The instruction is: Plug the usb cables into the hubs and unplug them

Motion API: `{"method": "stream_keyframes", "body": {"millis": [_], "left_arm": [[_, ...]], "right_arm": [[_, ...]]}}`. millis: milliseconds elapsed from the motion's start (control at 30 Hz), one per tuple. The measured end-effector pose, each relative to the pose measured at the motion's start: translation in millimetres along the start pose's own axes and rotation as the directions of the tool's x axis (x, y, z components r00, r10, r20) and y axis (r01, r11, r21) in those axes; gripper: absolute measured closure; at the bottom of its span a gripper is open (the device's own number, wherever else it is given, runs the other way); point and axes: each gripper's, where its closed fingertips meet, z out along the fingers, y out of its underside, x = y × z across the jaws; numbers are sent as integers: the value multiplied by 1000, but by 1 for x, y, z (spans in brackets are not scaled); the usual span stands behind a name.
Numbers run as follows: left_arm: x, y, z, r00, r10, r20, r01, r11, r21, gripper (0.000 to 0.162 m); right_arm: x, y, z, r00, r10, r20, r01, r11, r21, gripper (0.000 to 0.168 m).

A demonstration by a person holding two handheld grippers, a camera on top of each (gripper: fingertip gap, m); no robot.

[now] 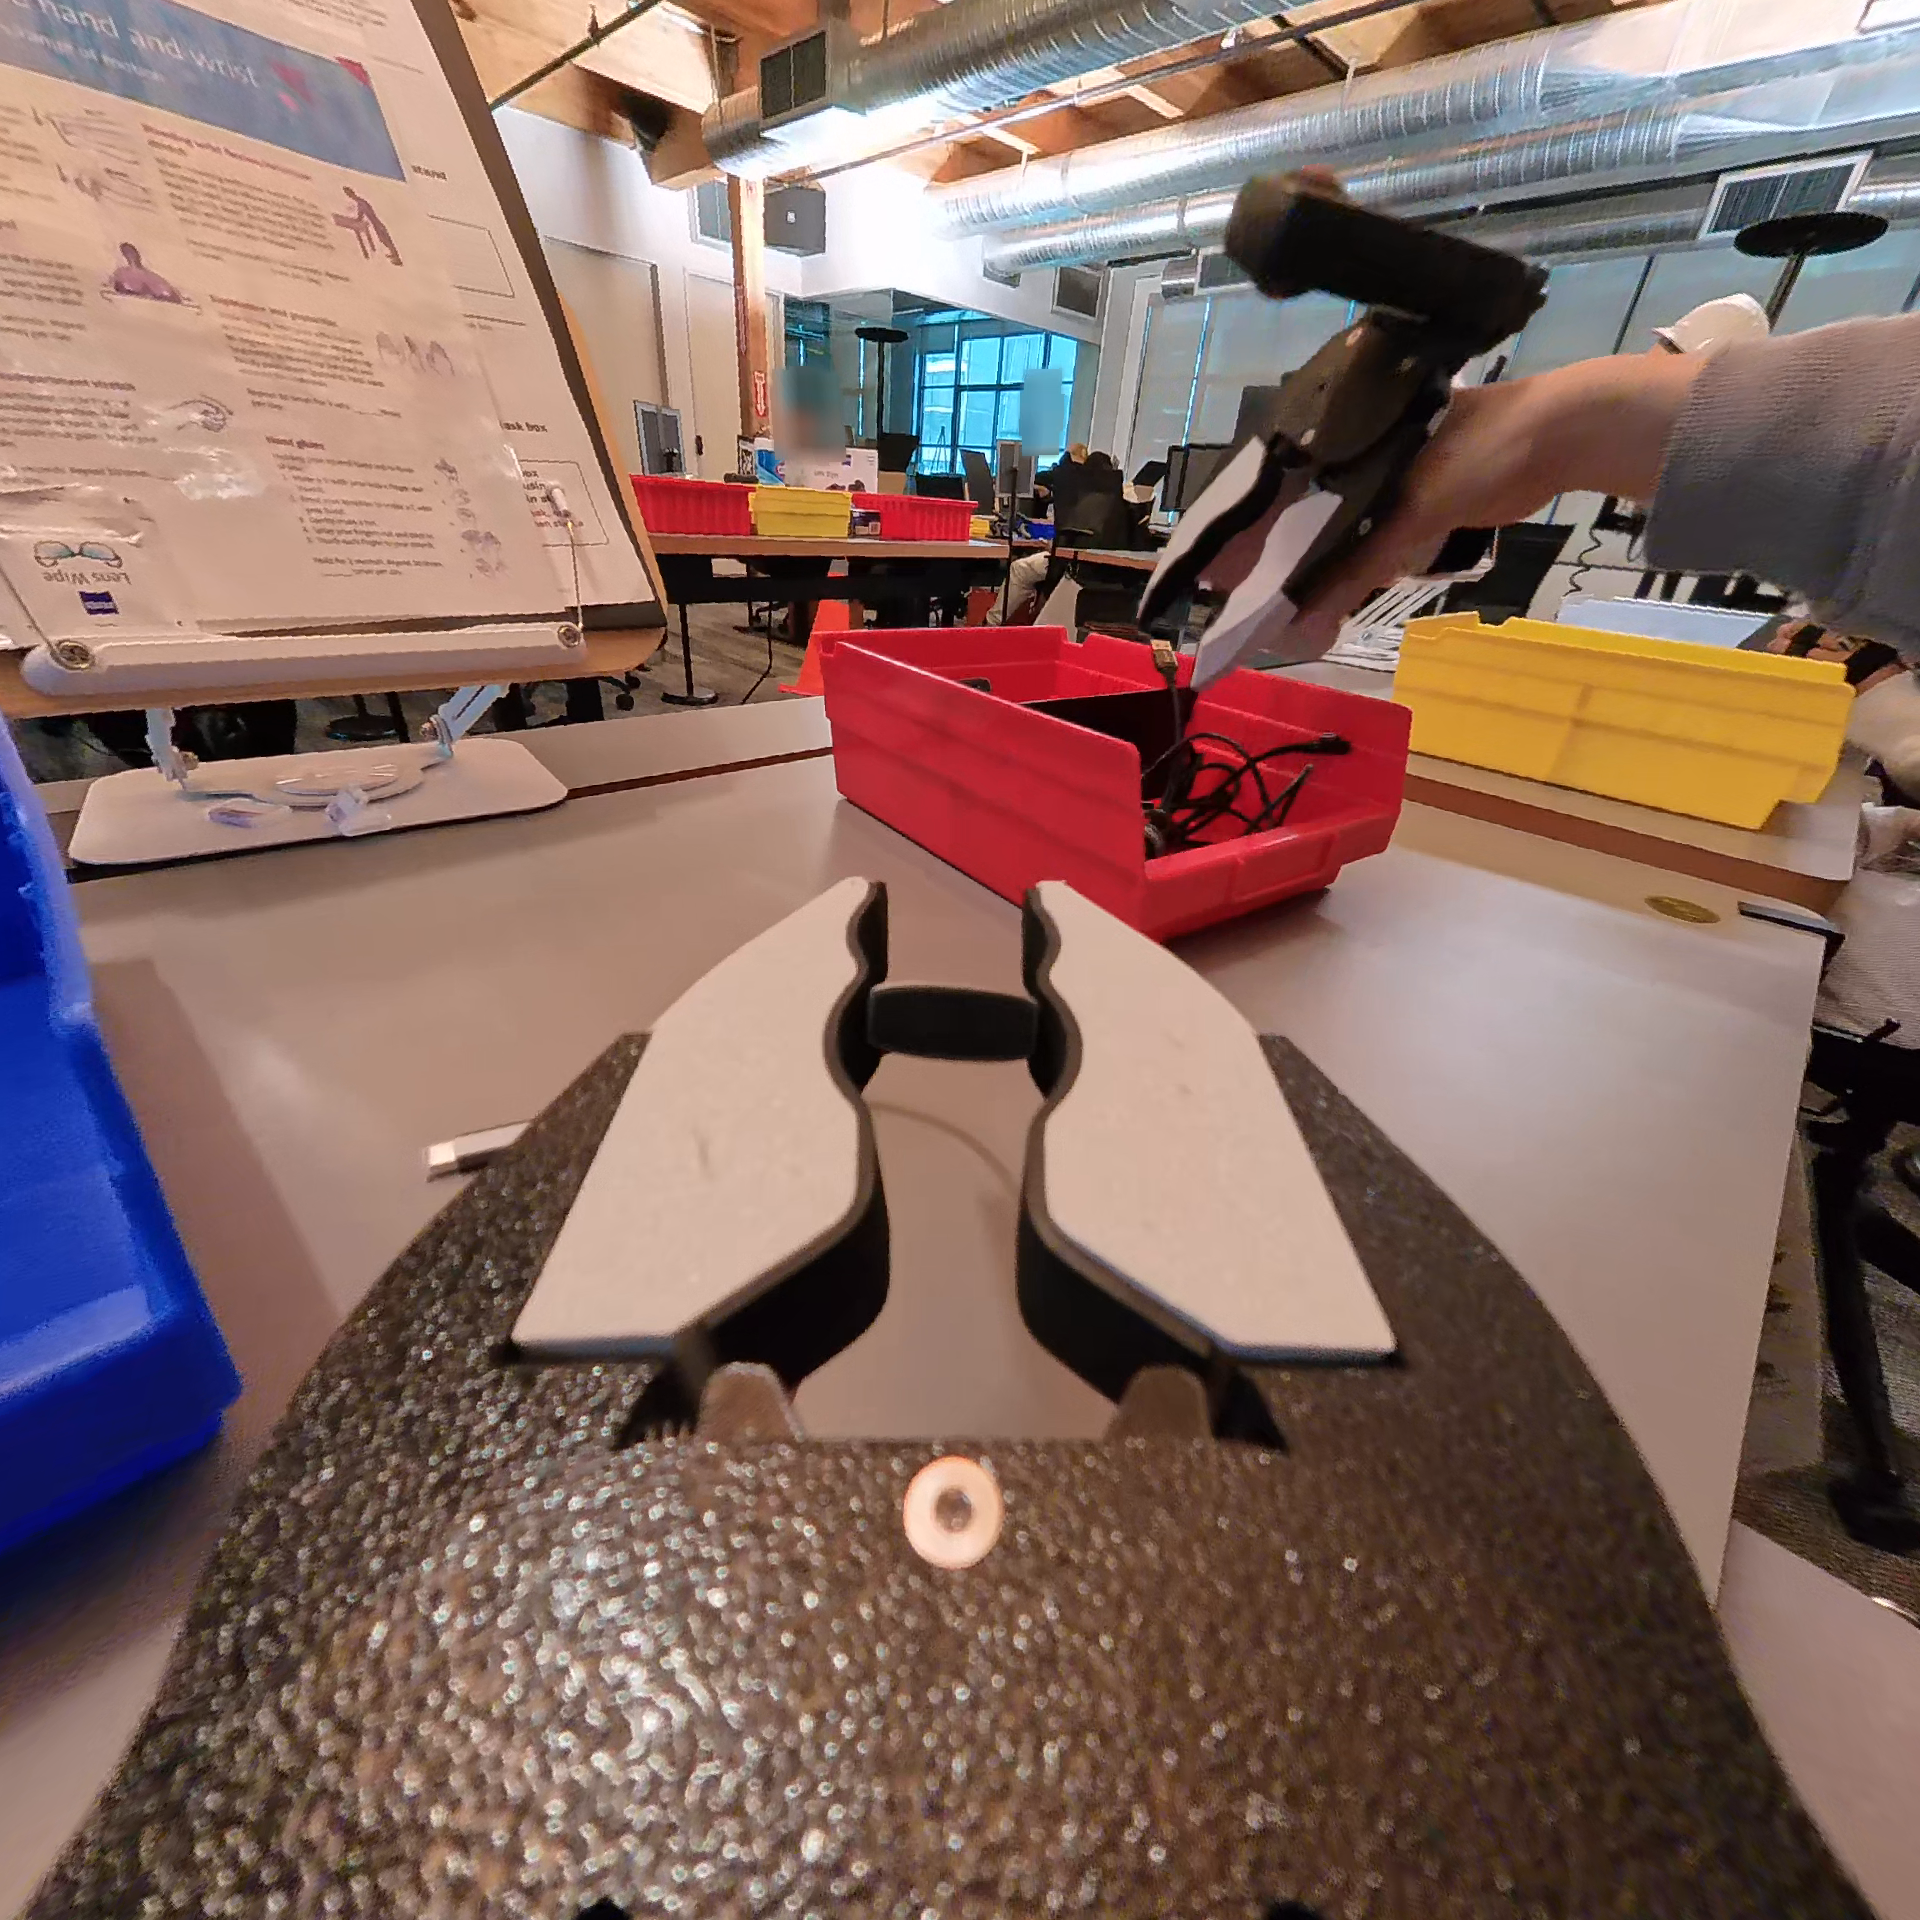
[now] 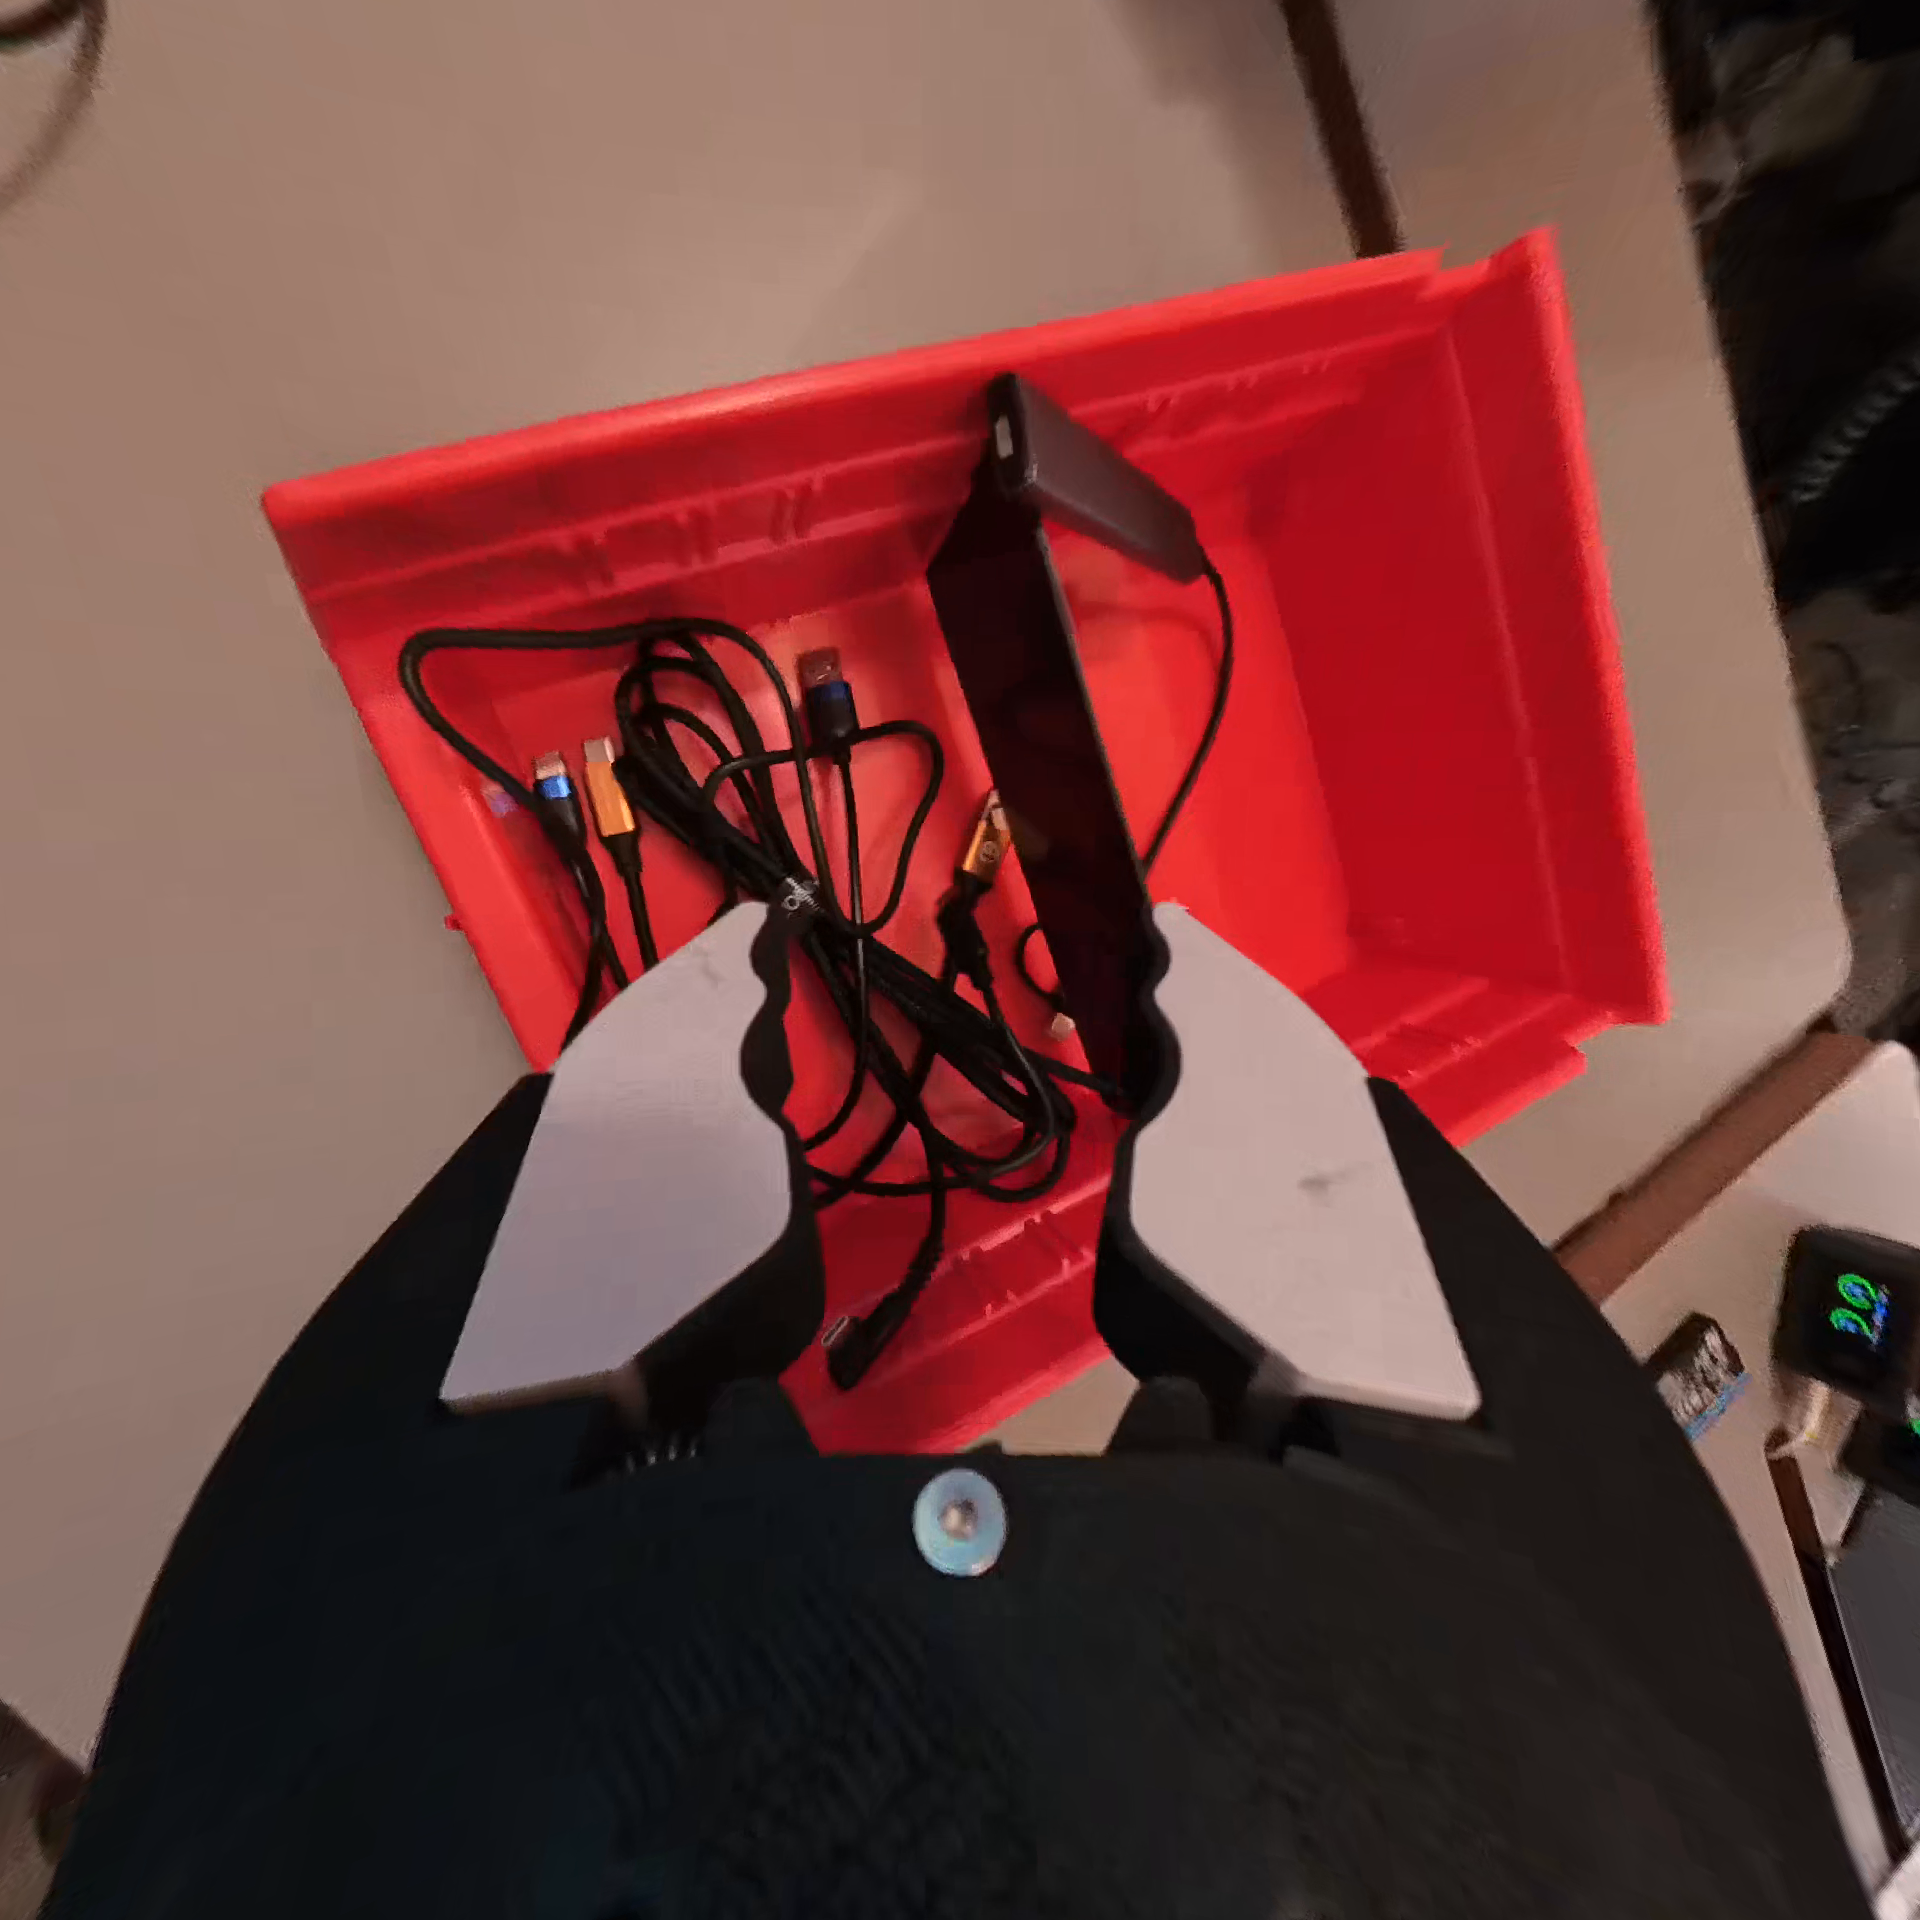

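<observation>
Two grippers over grey worktop (image 1: 1455,987), red plastic bin (image 2: 1455,623).
Left gripper (image 1: 954,925) clamped on small black cylindrical piece (image 1: 951,1023); right gripper (image 2: 961,930) wide apart, empty, above tangled black usb cables (image 2: 894,997).

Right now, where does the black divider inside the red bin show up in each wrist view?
Left wrist view: the black divider sits upper right of centre, crossing the red bin, just below the right gripper with its jaws apart.
Right wrist view: the black divider runs up the centre, from the right gripper toward the bin's far wall.
Shared landmark: the tangle of black cables beside the divider.
</observation>
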Motion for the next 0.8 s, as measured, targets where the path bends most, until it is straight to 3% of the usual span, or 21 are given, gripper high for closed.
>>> {"method": "stream_keyframes", "body": {"millis": [67,133,200,300,400,500,800], "left_arm": [[2,0,0,1000,4,-12,-4,1000,0,138],[6,-2,0,999,18,-47,-17,1000,14,138],[19,-5,0,990,44,-134,-38,998,44,138],[45,-14,-6,948,31,-316,3,994,107,138],[60,-23,-17,908,25,-419,45,987,155,138],[69,-30,-24,883,75,-462,4,986,167,137],[76,-37,-30,866,110,-488,-10,979,202,137]], "right_arm": [[-8,-20,-17,999,35,-2,-34,994,106,101],[-49,-61,-36,993,13,117,-51,943,329,102],[-108,-94,-51,965,-118,234,-17,863,505,104],[-185,-122,-59,916,-304,262,57,744,666,109],[-235,-127,-45,868,-383,315,75,729,680,114],[-264,-128,-35,818,-450,358,101,725,681,136],[-280,-123,-26,760,-511,402,163,749,642,146]]}}
